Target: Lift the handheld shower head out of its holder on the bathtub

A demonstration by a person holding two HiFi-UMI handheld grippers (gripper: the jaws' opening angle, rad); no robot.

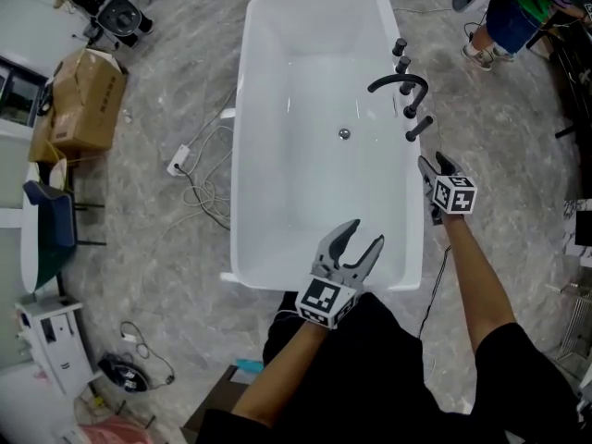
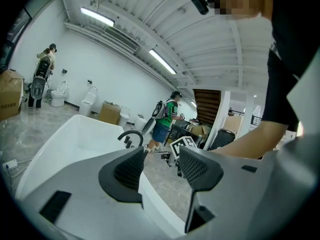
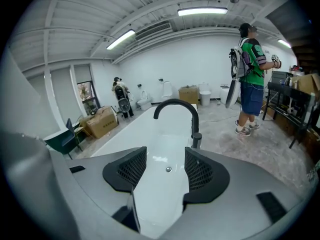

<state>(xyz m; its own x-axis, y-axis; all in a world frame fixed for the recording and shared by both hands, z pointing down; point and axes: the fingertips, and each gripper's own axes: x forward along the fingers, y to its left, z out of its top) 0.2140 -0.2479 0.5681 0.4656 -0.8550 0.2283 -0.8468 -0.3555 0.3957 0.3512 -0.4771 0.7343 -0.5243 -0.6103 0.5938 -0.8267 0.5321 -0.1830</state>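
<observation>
The white bathtub (image 1: 242,155) fills the middle of the head view. Black fittings line its right rim: knobs, an arched spout (image 1: 398,83) and, nearest me, the tilted black handheld shower head (image 1: 419,128) in its holder. My right gripper (image 1: 433,162) hovers open just short of that shower head, holding nothing. In the right gripper view the open jaws (image 3: 166,171) frame the tub, with the spout (image 3: 175,109) and a short black stub (image 3: 196,140) just past the right jaw. My left gripper (image 1: 364,234) hangs open over the tub's near end; its own view (image 2: 160,164) shows the spout (image 2: 131,135) far off.
A cardboard box (image 1: 83,100), a chair (image 1: 46,229) and a power strip with cables (image 1: 180,163) lie on the floor left of the tub. A person (image 1: 518,7) in a green shirt (image 3: 250,74) stands beyond the tub's right side near dark tables.
</observation>
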